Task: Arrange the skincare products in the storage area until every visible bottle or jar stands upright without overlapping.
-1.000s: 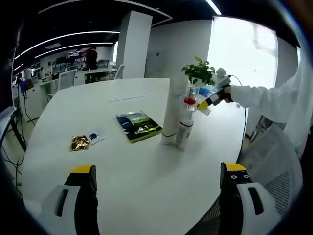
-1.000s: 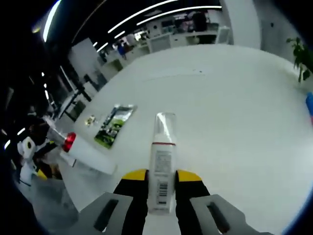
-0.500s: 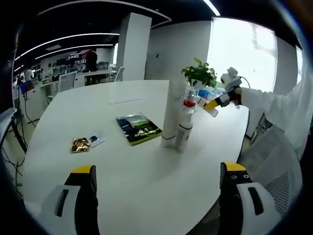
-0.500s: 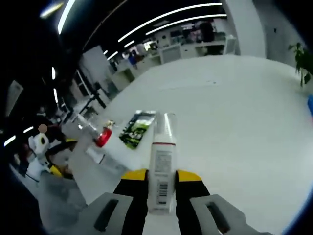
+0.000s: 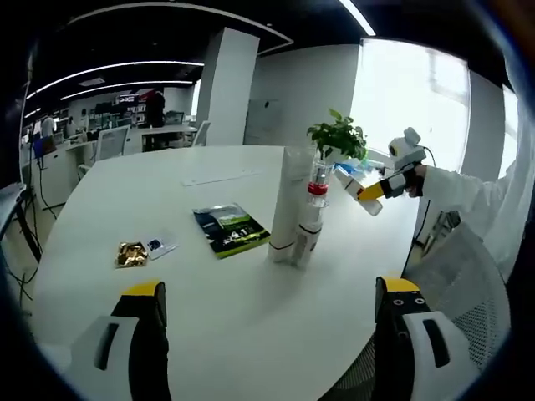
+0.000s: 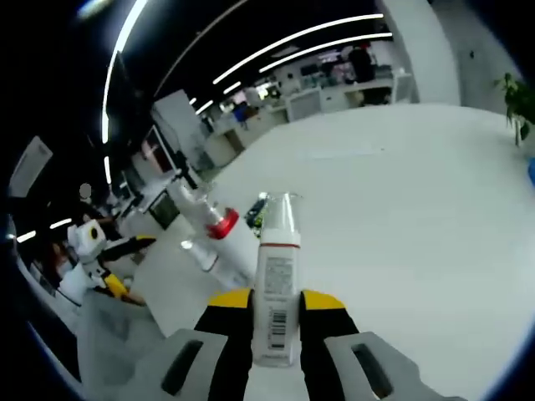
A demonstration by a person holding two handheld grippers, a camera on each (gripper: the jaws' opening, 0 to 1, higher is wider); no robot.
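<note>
The left claw point(image 5: 272, 334) stood wide apart over the white surface point(image 5: 209, 309), holding nothing. The right claw point(image 6: 276, 322) pinched a pump bottle point(image 6: 277, 284) above the surface, its base hidden between the jaws. Farther off, a tall white tube point(image 5: 287, 205) and red-collared bottle point(image 5: 309, 219) stood upright, touching; their labels were unreadable.

Open-plan office, white meeting table point(image 5: 251, 317), distant desks point(image 5: 159, 129), ceiling strip lights point(image 6: 309, 42)
</note>
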